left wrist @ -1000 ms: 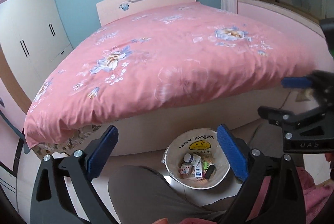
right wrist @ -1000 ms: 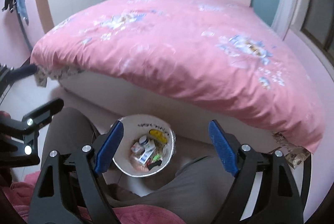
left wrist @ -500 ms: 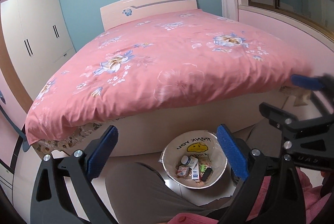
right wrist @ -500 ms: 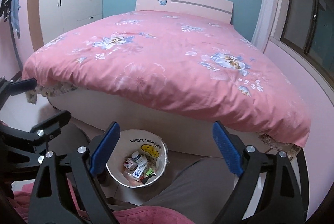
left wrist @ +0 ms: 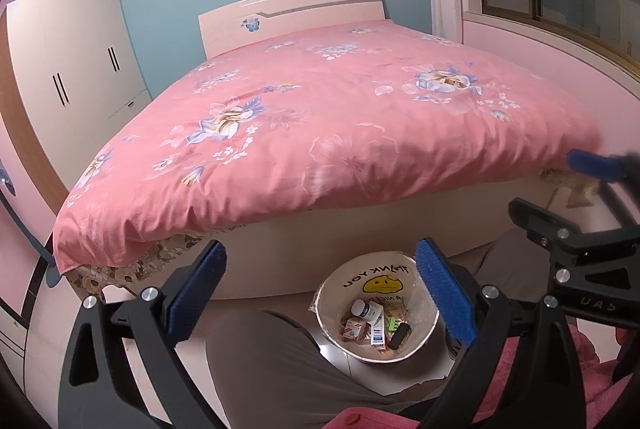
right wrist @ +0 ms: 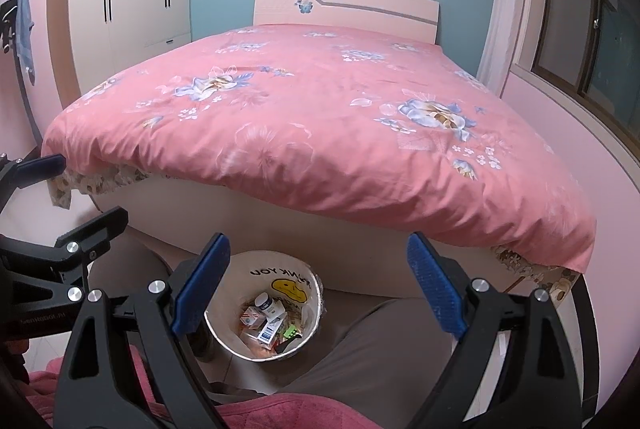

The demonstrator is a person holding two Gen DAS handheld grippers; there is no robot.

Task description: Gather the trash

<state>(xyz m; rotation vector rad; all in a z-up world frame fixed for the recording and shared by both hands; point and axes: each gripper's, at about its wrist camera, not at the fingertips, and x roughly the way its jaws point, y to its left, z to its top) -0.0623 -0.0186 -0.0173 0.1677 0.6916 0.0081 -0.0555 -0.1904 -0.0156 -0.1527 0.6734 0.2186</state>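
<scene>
Bedroom walls in blue and pink framed the scene, and at the foot of the bed (left wrist: pixel 320 133) the trash bin (left wrist: pixel 374 309) stood on the floor, between the person's knees (left wrist: pixel 264 357), at about six o'clock in both views. It already held a small bottle (left wrist: pixel 366 309), several little boxes (left wrist: pixel 354 329) and a dark object (left wrist: pixel 400 335), piled loosely near the bin's floor. I could see no further trash on the pink quilt or on the visible floor.

My left tool (left wrist: pixel 320 293) stood wide with nothing between its blue pads. My right tool (right wrist: pixel 318 289) was spread wide too, and empty, the bin's rim showing just past its nine o'clock pad.

The risks I judged from there: with both tools hanging low and near the bin, a careless swing could have clipped the rim and tipped the light bin over, spilling the loose pieces across the floor. The plastic liner (right wrist: pixel 310 313) stuck up at three o'clock in the right view and could have snagged a pad. The two tools also sat near each other and might have knocked together.
</scene>
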